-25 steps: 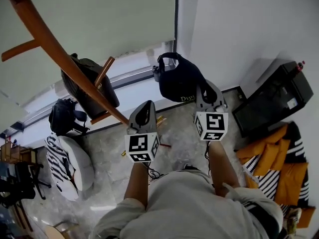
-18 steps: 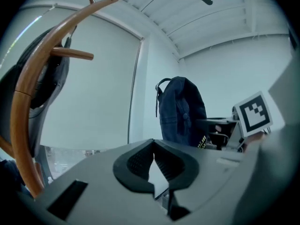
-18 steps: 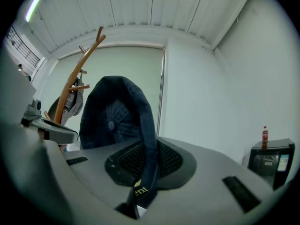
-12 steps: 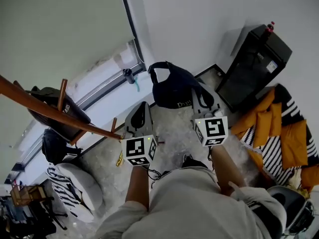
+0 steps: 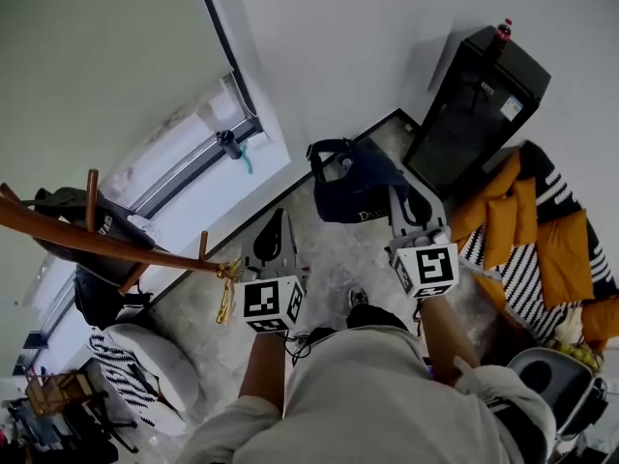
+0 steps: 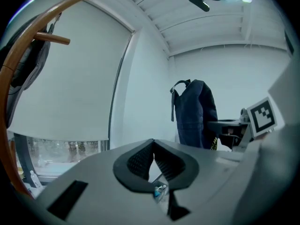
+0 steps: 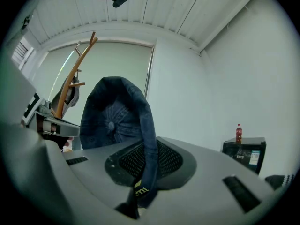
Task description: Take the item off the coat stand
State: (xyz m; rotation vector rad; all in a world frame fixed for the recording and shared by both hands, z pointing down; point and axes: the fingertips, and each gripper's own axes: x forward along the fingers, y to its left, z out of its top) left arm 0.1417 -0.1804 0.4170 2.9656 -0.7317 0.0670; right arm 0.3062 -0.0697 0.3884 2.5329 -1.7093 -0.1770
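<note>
Contents of the dark bag (image 5: 68, 206) on the coat stand (image 5: 116, 250), far left, we cannot see. Our right gripper (image 5: 404, 199) clamps the denim cap (image 5: 350, 174), well right of the stand; the cap stands upright, crown button facing that gripper. Our left gripper (image 5: 274, 235) has its jaws together on nothing.

A dark navy denim cap (image 7: 117, 121) carried yellow-green lettering at its six o'clock end in the right gripper view; only "ent" could be read. In the head view, pale lettering on the same cap was too small to read. So was a white label (image 5: 510, 107) on a black cabinet (image 5: 464, 114) at one o'clock.
</note>
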